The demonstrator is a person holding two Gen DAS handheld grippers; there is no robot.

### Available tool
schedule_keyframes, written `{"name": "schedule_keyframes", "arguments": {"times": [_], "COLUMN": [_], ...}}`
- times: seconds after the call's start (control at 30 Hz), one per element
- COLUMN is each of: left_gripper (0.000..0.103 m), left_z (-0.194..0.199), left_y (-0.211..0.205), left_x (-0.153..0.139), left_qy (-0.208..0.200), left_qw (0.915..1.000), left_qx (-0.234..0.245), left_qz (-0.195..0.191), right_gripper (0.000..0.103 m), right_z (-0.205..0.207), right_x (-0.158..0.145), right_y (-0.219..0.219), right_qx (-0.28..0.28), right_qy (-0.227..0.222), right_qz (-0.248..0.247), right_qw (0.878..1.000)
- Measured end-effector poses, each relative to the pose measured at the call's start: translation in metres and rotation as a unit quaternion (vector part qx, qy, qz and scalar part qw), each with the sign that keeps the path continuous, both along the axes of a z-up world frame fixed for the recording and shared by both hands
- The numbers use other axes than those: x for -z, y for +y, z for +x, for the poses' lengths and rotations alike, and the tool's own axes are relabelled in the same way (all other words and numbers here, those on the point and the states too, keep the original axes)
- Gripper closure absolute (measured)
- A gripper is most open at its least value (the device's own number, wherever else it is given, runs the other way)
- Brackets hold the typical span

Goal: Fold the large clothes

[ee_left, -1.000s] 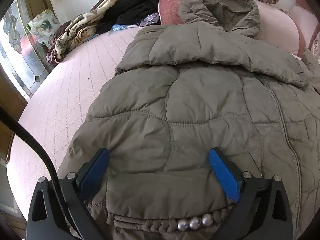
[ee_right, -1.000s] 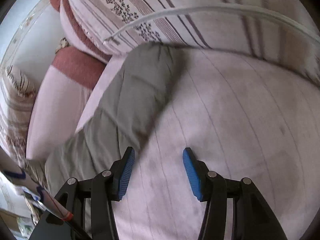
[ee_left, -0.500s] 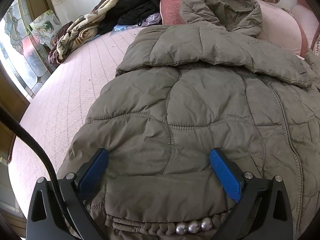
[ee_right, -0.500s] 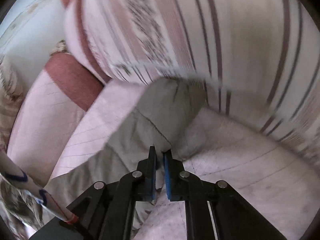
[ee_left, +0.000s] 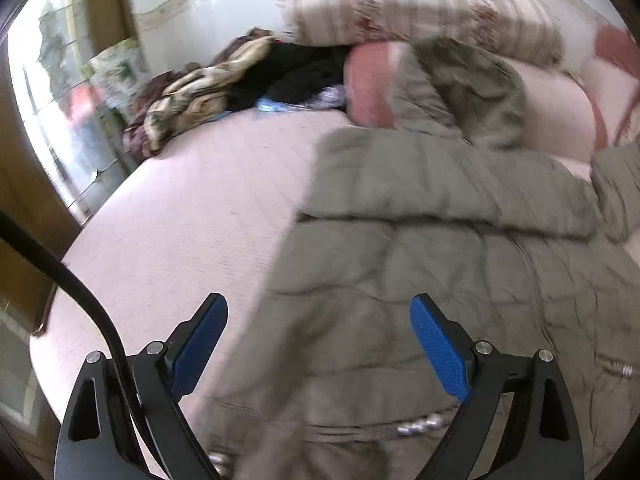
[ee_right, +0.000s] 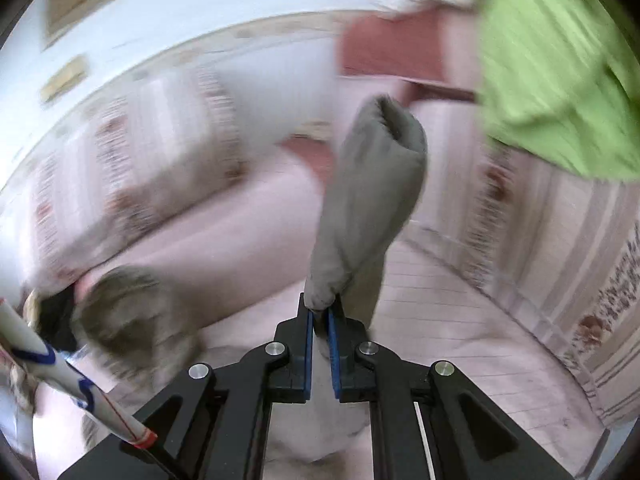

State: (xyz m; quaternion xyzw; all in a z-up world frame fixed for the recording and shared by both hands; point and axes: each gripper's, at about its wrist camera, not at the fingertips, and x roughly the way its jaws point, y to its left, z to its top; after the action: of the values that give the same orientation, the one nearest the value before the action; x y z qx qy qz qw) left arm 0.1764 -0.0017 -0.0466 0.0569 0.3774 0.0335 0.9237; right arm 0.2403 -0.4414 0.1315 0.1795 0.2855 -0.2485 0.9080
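Note:
A large olive-grey puffer jacket (ee_left: 440, 248) lies spread on the pink bed (ee_left: 192, 208), hood (ee_left: 472, 92) toward the pillows. My left gripper (ee_left: 316, 340) is open and empty, hovering over the jacket's left lower edge, its blue pads (ee_left: 440, 352) wide apart. My right gripper (ee_right: 320, 320) is shut on the jacket's sleeve (ee_right: 372, 200), which stands lifted above the bed with the cuff opening at the top. The furry hood (ee_right: 128, 312) shows at the lower left of the right wrist view.
A heap of clothes and a patterned blanket (ee_left: 200, 92) lies at the far left of the bed. Striped pillows (ee_left: 420, 4) and a pink bolster (ee_left: 552, 112) line the head. A green cloth (ee_right: 560, 60) hangs at the upper right. A window (ee_left: 48, 128) is left.
My right gripper closed on the sleeve and has lifted it up off the bed. My left gripper has shifted left and back, so the jacket's left edge now lies between its fingers.

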Motion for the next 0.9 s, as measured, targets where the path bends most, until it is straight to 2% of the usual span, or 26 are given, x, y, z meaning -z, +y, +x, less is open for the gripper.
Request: {"name": "schedule_keyframes", "arguments": {"times": [0.13, 0.23, 0.37, 0.47, 0.57, 0.7, 0.77, 0.83, 0.87, 0.9], "left_gripper": [0.010, 0.010, 0.010, 0.010, 0.010, 0.010, 0.010, 0.010, 0.010, 0.010], "left_z": [0.011, 0.015, 0.015, 0.015, 0.011, 0.015, 0.019, 0.021, 0.022, 0.024], "left_y": [0.050, 0.096, 0.153, 0.184, 0.203, 0.212, 0.213, 0.213, 0.214, 0.213], "left_x": [-0.018, -0.032, -0.043, -0.047, -0.049, -0.048, -0.047, -0.045, -0.044, -0.043], "left_qy": [-0.004, -0.021, -0.032, -0.032, -0.036, -0.032, -0.029, -0.026, -0.023, -0.021], "left_qw": [0.9981, 0.9918, 0.9802, 0.9730, 0.9672, 0.9655, 0.9649, 0.9648, 0.9648, 0.9649], "left_qx": [-0.058, -0.123, -0.188, -0.214, -0.234, -0.235, -0.236, -0.233, -0.232, -0.230], "left_qz": [-0.020, -0.029, -0.054, -0.080, -0.093, -0.107, -0.111, -0.119, -0.122, -0.124], "right_gripper": [0.096, 0.096, 0.096, 0.096, 0.096, 0.095, 0.089, 0.078, 0.065, 0.058], "right_z": [0.018, 0.039, 0.062, 0.077, 0.089, 0.097, 0.093, 0.084, 0.079, 0.075], "right_x": [-0.005, 0.006, 0.046, 0.099, 0.152, 0.204, 0.214, 0.212, 0.210, 0.205], "right_y": [0.093, 0.161, 0.252, 0.314, 0.348, 0.365, 0.370, 0.368, 0.370, 0.370], "right_qx": [-0.082, -0.148, -0.232, -0.275, -0.292, -0.299, -0.303, -0.315, -0.326, -0.332], "right_qy": [-0.002, 0.009, 0.045, 0.095, 0.143, 0.196, 0.210, 0.208, 0.205, 0.200], "right_qz": [-0.007, -0.006, -0.011, -0.017, -0.027, -0.040, -0.050, -0.054, -0.051, -0.052], "right_qw": [0.997, 0.989, 0.972, 0.957, 0.945, 0.933, 0.928, 0.924, 0.922, 0.920]}}
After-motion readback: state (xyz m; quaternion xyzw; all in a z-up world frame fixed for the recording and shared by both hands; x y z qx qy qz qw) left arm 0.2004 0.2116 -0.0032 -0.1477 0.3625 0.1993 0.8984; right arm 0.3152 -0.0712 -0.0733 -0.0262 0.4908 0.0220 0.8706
